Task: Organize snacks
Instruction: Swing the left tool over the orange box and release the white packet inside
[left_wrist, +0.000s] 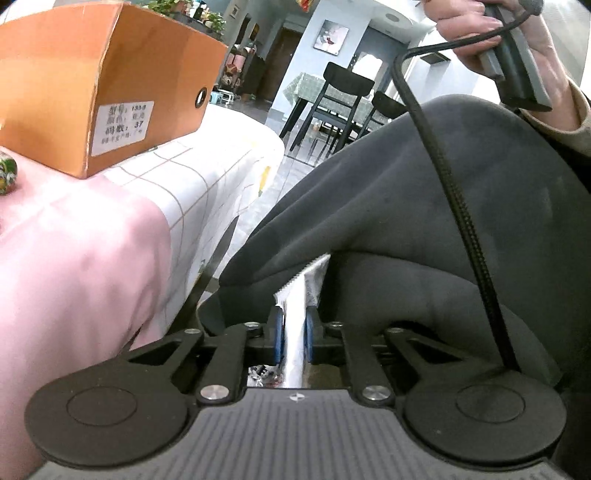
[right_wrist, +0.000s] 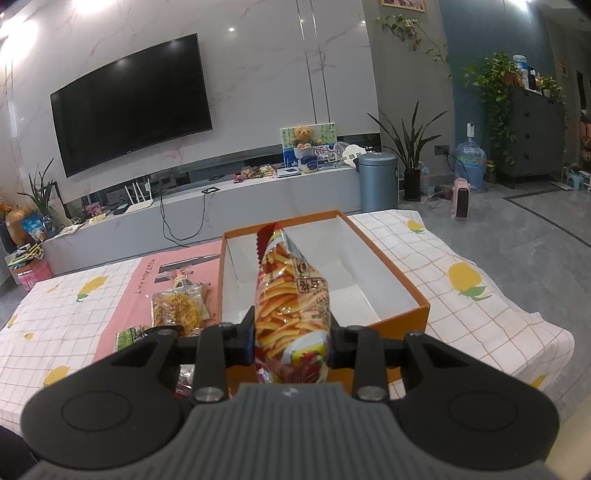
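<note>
Left gripper (left_wrist: 294, 334): matte black linkage arms joined by silver screws; blue pads on the fingers (left_wrist: 277, 334); ribbed grey housing at 6 o'clock, flanked by two round black discs; braided black cable (left_wrist: 456, 206) at 3 o'clock. Right gripper (right_wrist: 291, 345): same black arms, silver screws, ribbed grey housing. Person: dark grey trousers (left_wrist: 388, 192); beige sleeve cuff (left_wrist: 576, 122) at 2 o'clock.

The left tool (left_wrist: 294, 334) pinches a white packet (left_wrist: 301, 295) below the table (left_wrist: 192, 173) bearing an orange box (left_wrist: 110, 85).
</note>
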